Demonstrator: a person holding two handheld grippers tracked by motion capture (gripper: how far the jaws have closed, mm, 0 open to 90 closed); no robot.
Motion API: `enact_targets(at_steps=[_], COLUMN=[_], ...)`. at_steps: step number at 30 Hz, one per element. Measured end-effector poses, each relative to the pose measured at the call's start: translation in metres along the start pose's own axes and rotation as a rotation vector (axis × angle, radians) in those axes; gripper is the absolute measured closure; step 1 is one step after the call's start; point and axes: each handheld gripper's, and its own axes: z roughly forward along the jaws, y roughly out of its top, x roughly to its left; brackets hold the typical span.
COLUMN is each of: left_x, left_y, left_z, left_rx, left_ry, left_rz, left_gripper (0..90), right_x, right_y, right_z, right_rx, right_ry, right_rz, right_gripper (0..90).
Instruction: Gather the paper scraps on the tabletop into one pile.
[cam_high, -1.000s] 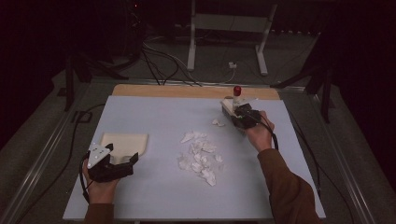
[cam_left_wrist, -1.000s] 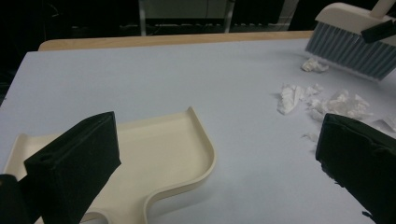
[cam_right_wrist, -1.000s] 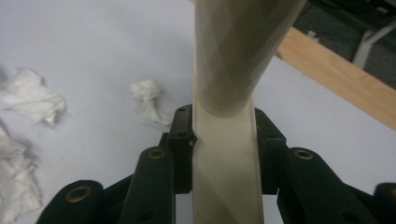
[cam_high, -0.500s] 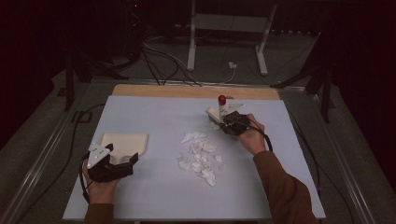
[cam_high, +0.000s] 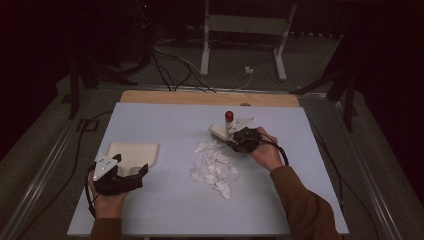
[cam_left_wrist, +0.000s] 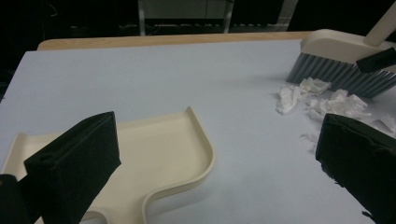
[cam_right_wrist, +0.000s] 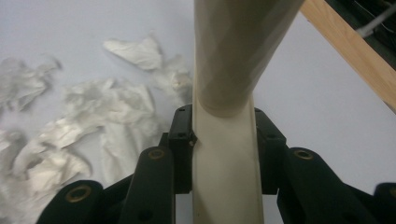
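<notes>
Gripping the brush (cam_high: 223, 131) by its cream handle, the right claw (cam_high: 239, 140) stood at the far edge of the scraps (cam_high: 214, 167), its jaws pressed onto the handle from both sides, as the right claw's own view confirmed. The bristles sat on the counter (cam_high: 165, 210) just beyond the nearest pieces of torn white paper, with the red knob of the handle upright above them. The left claw (cam_high: 131, 172) rested at the handle end of the dustpan (cam_high: 134, 151), well apart from the scraps; its jaws stood spread, with the pan's handle lying between or under them, and whether they touched it could not be told.

Risks noted:

1. The dustpan lay far from the pile. A stroke toward it would likely have scattered light paper over the open counter rather than gathering it.
2. The pan did not appear clamped. Judged from the spread jaws, a push of brush against its lip could have slid it away.
3. The scraps were thin and crumpled. A fast sweep might have flicked them over the counter's near edge.
4. The grip sat low on a smooth, tapered handle. Downward pressure on the bristles might have let the handle twist or slip between the jaws.
</notes>
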Motion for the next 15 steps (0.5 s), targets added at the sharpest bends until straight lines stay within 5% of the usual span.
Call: enact_targets(at_steps=[15], left_x=[0.001], left_y=[0.000], left_z=[-0.001], left_rx=[0.000], left_ry=[-0.001], left_rz=[-0.006], left_gripper=[0.5], right_x=[0.026], right_y=[0.000], right_z=[-0.012], right_rx=[-0.017], right_ry=[0.099], right_rz=[-0.116], right_gripper=[66.9])
